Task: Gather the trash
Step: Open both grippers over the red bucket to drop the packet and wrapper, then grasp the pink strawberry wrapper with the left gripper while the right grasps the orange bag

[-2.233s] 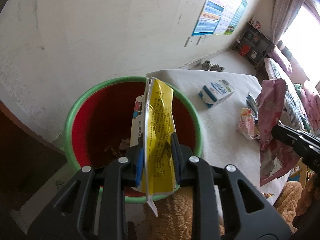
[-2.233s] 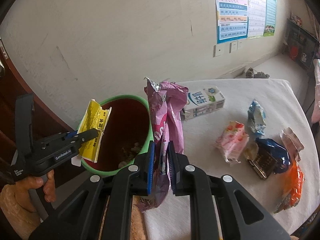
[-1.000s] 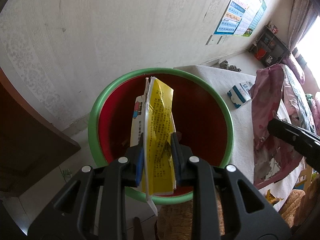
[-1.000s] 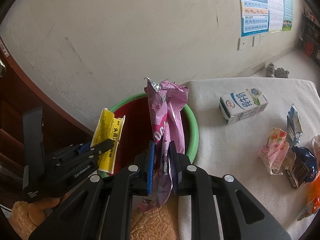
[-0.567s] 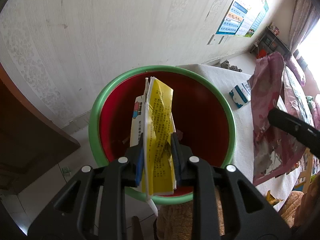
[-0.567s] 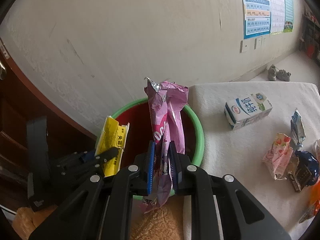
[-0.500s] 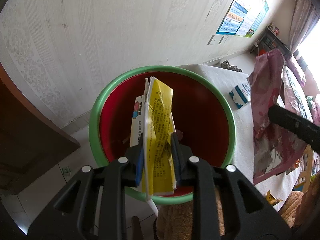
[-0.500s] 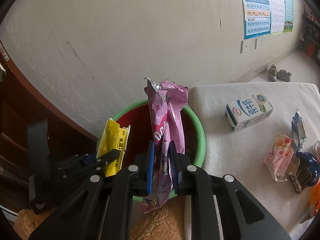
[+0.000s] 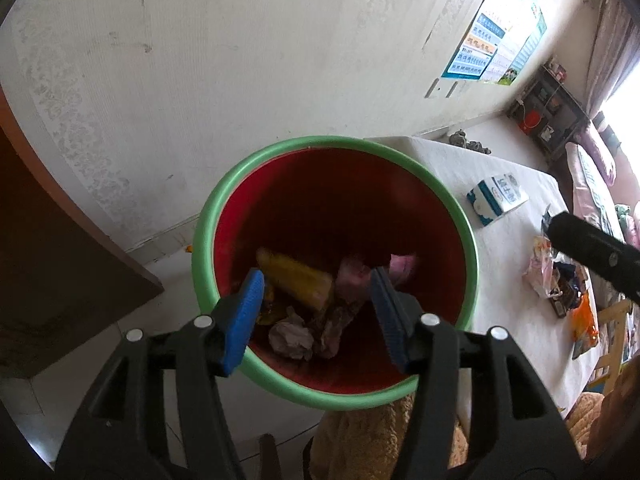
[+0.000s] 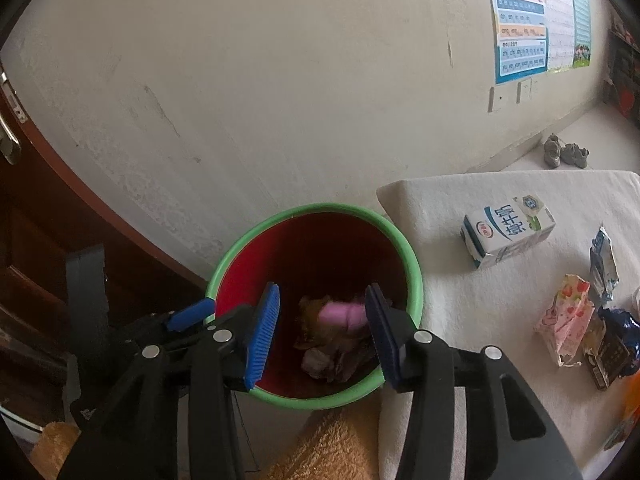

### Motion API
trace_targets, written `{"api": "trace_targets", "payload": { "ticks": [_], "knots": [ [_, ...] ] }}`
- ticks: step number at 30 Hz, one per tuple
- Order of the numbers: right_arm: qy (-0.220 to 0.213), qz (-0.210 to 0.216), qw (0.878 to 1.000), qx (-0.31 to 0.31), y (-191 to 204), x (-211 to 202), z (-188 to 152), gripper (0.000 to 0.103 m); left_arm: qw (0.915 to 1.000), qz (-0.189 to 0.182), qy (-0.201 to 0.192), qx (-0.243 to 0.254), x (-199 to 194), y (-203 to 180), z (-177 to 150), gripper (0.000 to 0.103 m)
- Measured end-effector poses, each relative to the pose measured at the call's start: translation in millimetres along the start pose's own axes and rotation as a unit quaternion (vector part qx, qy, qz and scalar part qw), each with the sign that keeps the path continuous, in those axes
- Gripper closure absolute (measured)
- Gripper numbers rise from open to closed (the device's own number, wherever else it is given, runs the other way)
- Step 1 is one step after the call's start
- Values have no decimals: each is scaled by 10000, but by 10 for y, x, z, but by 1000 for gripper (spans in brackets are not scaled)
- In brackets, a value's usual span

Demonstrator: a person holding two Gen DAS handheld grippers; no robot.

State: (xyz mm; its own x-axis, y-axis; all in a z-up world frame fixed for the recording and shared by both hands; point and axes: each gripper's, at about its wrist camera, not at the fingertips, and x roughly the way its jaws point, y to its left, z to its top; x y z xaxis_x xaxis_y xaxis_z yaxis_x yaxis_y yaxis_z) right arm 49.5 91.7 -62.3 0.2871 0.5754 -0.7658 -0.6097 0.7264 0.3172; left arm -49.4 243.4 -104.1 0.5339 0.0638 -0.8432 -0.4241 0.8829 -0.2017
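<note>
Both tools hang over the red bin [image 9: 336, 168] with the green rim, which fills the centre of each frame. The left tool [image 9: 316, 312] is spread wide and holds nothing; the right tool [image 10: 320, 332] likewise gapes empty. A yellow wrapper [image 9: 296, 280] and a pink wrapper [image 10: 344, 314] lie inside the bin among crumpled scraps. At right, a milk carton [image 10: 508, 232] and more wrappers [image 10: 564, 324] rest on the white tabletop [image 10: 460, 300].
</note>
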Motion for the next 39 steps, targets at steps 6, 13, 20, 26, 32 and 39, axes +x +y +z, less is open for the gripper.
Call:
{"api": "trace_targets", "payload": {
  "ticks": [6,13,20,26,32,39],
  "knots": [
    [-113,-339,9993,70,-282,-182,-75,52,9999,-54,49,117,-11,-62,-15,50],
    [-381,-1425,9860,779,-1208,-655,-364,45,9998,-20,80,161,-10,-80,-20,50],
    [-413,-2860,9283,2340,-2537,-1231,-961,35,9993,-23,127,359,-12,-268,-16,50],
    [-264,-3002,9002,3145,-3048,-1416,-1389,25,9963,-167,195,815,-2,-718,-29,50],
    [-293,-2543,9080,3318,-3113,-1384,-1639,25,9858,-603,406,1517,102,-1475,-115,47],
    [-406,-2229,9185,3242,-3092,-1480,-1680,62,9583,-1086,423,2610,397,-2593,-159,46]
  ]
}}
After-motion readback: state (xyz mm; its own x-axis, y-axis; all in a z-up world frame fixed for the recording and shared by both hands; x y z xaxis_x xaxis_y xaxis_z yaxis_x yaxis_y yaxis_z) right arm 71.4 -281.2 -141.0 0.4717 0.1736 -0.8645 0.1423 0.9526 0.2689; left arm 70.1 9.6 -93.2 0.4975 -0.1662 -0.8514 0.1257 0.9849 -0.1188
